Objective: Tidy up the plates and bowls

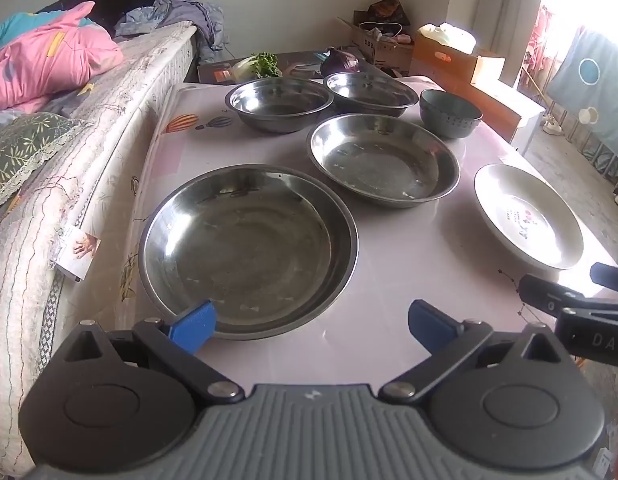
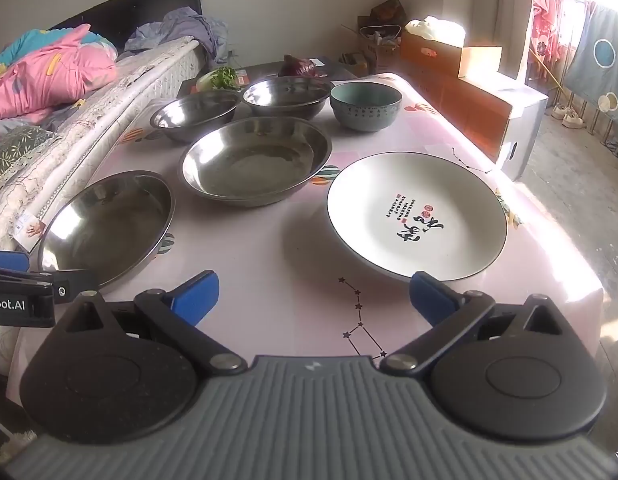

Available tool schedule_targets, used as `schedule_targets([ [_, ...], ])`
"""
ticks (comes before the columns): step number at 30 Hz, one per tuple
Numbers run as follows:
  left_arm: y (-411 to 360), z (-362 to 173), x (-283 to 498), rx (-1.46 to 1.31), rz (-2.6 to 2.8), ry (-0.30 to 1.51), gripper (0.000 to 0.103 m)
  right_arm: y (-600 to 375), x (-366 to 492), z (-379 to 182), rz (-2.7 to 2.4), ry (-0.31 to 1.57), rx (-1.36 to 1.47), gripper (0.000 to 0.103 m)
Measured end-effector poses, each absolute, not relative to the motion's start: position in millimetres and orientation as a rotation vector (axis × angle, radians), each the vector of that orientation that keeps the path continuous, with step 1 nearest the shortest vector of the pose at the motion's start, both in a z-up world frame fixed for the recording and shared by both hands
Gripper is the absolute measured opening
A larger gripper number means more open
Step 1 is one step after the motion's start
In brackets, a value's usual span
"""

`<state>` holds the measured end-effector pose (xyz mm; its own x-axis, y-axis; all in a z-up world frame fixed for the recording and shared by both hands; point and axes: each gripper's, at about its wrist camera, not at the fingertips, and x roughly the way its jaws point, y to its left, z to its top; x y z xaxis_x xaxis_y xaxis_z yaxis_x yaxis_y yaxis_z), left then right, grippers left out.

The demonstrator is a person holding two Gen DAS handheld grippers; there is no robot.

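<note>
Nothing looks sorted yet: two shallow steel plates (image 1: 249, 252), two steel bowls (image 1: 279, 104), a teal ceramic bowl (image 2: 365, 106) and a white ceramic plate (image 2: 417, 216) lie apart on the pink surface (image 2: 269, 280), while the left gripper (image 1: 311, 320) and right gripper (image 2: 313, 292) hover spread and empty.

Two wrist cameras look steeply down across the same desk (image 1: 429, 264) from its near edge, left beside right.

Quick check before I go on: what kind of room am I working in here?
Most likely a bedroom in a home, used as a makeshift dining spot. A bed with a pink quilt runs along the table, cardboard boxes sit by the far wall, and laundry hangs at the window.
</note>
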<state>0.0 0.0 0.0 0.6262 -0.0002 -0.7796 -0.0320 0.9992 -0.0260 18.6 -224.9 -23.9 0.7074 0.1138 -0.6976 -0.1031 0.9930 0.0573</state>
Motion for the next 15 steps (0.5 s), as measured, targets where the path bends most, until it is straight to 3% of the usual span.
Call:
schedule_targets([
  [15,-0.4,0.7,0.2,-0.040,0.018,0.897,0.103,-222.2,18.5,-23.4,0.127,0.776,0.008,0.102],
])
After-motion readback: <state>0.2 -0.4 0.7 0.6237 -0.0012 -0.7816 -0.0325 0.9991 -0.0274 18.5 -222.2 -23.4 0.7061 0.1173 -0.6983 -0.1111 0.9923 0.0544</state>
